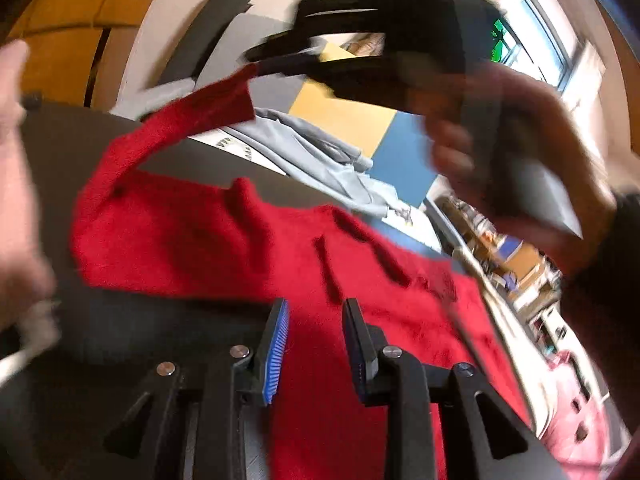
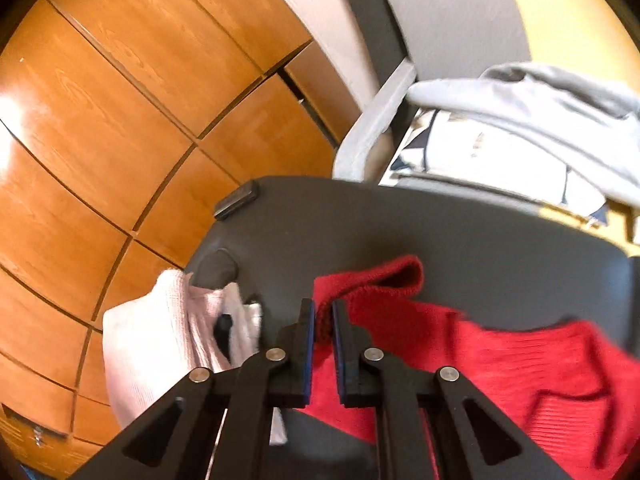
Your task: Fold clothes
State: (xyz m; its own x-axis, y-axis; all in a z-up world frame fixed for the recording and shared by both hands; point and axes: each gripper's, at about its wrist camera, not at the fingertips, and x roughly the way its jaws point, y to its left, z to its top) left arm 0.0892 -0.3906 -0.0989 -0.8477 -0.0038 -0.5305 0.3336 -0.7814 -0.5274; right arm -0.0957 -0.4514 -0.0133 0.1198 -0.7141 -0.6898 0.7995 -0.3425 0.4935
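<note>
Left wrist view, left to right. A blurred hand [image 1: 16,184] is showing at the left edge. The dark grey counter [image 1: 132,320] is carrying a red knit sweater [image 1: 224,248], which is lying spread across it, one sleeve [image 1: 192,120] rising up and right off the surface. The left tool [image 1: 316,344] is hovering over the sweater's lower part, its blue-padded fingers [image 1: 276,352] standing apart with nothing between them. Behind, a light grey garment [image 1: 320,156] is draping over furniture. At upper right, the right tool [image 1: 280,60] is pinching the sleeve's cuff, a person's hand [image 1: 520,160] gripping its handle.

Right wrist view, left to right. Wooden cabinet panels [image 2: 120,100] are filling the left side. A white knit cloth [image 2: 160,344] is lying at the counter's [image 2: 400,232] left edge. The right tool [image 2: 323,344] is standing nearly closed, clamping red sweater [image 2: 520,368] fabric between its fingers [image 2: 306,344]. The ribbed cuff [image 2: 384,276] is folding over just beyond the tips. The light grey garment [image 2: 540,100] is lying beyond the counter, upper right.
</note>
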